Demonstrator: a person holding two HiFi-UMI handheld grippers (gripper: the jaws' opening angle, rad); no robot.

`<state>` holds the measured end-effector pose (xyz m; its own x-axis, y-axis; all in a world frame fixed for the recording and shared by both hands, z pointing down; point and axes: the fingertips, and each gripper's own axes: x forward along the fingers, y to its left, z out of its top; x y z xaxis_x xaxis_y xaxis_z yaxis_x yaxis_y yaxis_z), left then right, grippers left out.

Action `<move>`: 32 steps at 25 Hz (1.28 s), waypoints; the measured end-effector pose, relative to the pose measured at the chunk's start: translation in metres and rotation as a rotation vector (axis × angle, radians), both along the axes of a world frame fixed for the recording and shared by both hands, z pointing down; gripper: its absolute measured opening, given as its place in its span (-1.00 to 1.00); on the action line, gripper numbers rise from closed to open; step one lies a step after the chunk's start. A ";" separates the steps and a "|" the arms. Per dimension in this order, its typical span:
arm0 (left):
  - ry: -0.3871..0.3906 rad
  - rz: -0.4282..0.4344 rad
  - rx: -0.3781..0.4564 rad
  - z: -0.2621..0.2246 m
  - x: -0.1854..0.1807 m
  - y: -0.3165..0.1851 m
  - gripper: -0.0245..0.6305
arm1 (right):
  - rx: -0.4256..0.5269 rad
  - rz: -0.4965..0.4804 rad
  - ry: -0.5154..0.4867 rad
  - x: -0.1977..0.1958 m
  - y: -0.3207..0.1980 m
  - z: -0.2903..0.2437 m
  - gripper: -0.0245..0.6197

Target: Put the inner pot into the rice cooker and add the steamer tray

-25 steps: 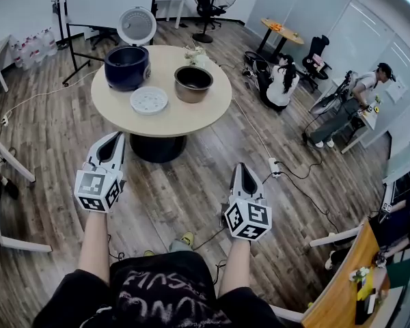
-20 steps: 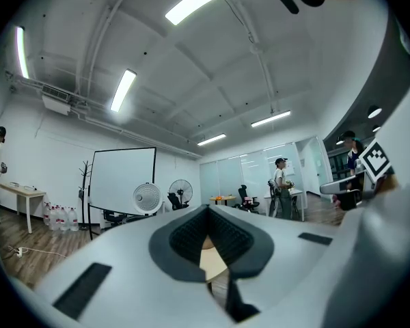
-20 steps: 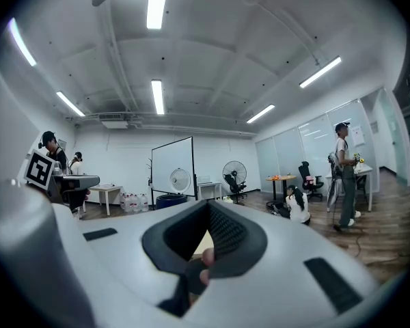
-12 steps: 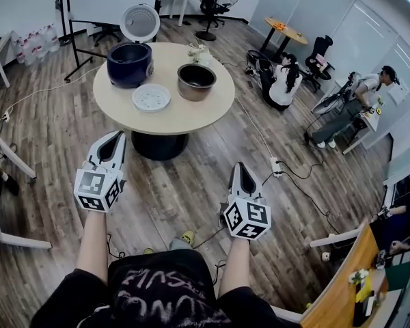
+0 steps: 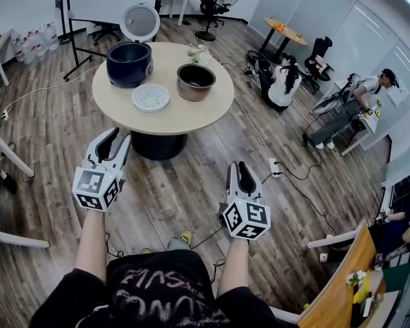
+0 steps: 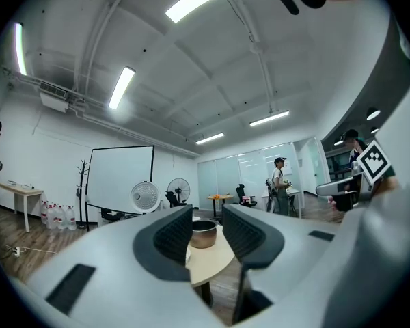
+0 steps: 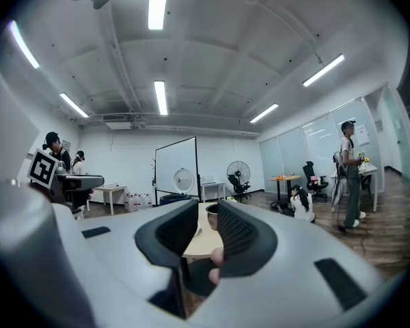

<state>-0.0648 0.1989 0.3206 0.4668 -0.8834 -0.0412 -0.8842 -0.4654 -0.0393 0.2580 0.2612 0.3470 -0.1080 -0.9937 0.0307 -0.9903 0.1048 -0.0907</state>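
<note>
On the round wooden table [image 5: 184, 115] stand a dark blue rice cooker [image 5: 128, 63] with its white lid [image 5: 139, 22] raised, a metal inner pot [image 5: 195, 82] and a white steamer tray [image 5: 150, 97]. Both grippers hang over the floor, well short of the table. My left gripper [image 5: 111, 139] is open, its jaws have just been opening, and nothing is between them. My right gripper [image 5: 238, 169] is open by a narrower gap, also just opened, and empty. The left gripper view frames the inner pot [image 6: 203, 234] far off between the fingers. The right gripper view shows the table [image 7: 195, 241] ahead.
A small flower bunch [image 5: 197, 52] sits at the table's far edge. A power strip [image 5: 272, 164] and cables run across the wood floor on the right. People [image 5: 281, 80] sit beyond them. A whiteboard stand [image 5: 75, 33] is behind the table and a bench frame [image 5: 14, 169] is at the left.
Both grippers' jaws have parted, the left wider than the right. The hands stay where they were.
</note>
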 end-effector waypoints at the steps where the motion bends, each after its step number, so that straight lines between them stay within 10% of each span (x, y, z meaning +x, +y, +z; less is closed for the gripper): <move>1: 0.003 -0.001 -0.001 0.001 -0.001 0.000 -0.45 | -0.001 -0.005 0.001 -0.001 0.000 0.000 -0.60; 13: 0.006 0.018 -0.005 0.001 -0.002 0.002 -0.13 | -0.002 -0.032 -0.003 -0.011 0.005 0.002 0.05; 32: 0.043 0.038 -0.027 0.013 0.001 -0.009 -0.02 | 0.006 -0.025 -0.001 -0.010 -0.006 0.002 0.16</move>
